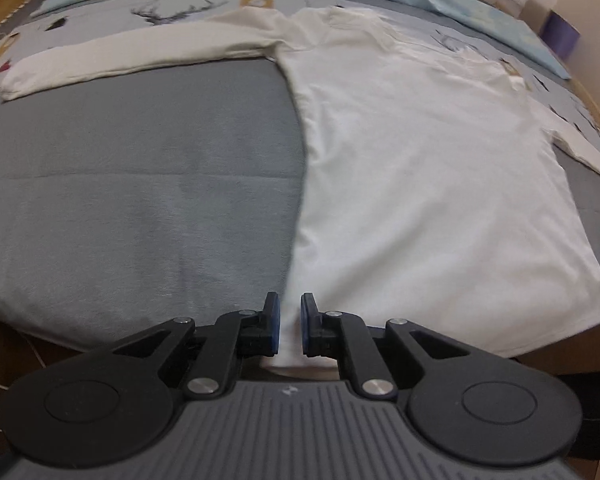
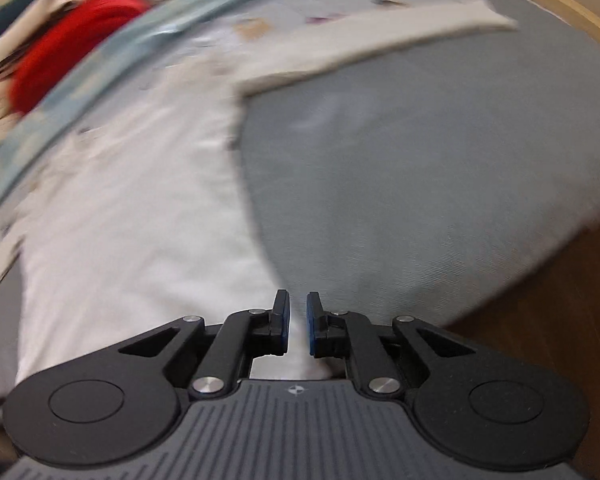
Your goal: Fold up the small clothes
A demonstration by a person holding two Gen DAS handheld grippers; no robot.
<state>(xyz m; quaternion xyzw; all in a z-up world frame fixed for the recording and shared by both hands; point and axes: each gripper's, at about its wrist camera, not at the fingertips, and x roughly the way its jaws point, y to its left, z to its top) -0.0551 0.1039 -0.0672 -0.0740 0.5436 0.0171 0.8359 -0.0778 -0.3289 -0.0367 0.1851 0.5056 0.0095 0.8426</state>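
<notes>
The white shirt (image 1: 420, 168) lay flat on the gray bed (image 1: 140, 200) with both sleeves still spread out, so no fold was done yet, and the left gripper (image 1: 288, 322) and right gripper (image 2: 298, 326) each pinched a bottom corner near the bed's front edge

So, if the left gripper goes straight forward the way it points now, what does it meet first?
Probably the white shirt: its near hem corner already lies between the fingers of the left gripper. Farther ahead, the shirt's left edge runs along the grey blanket. Depth is unclear.
</notes>
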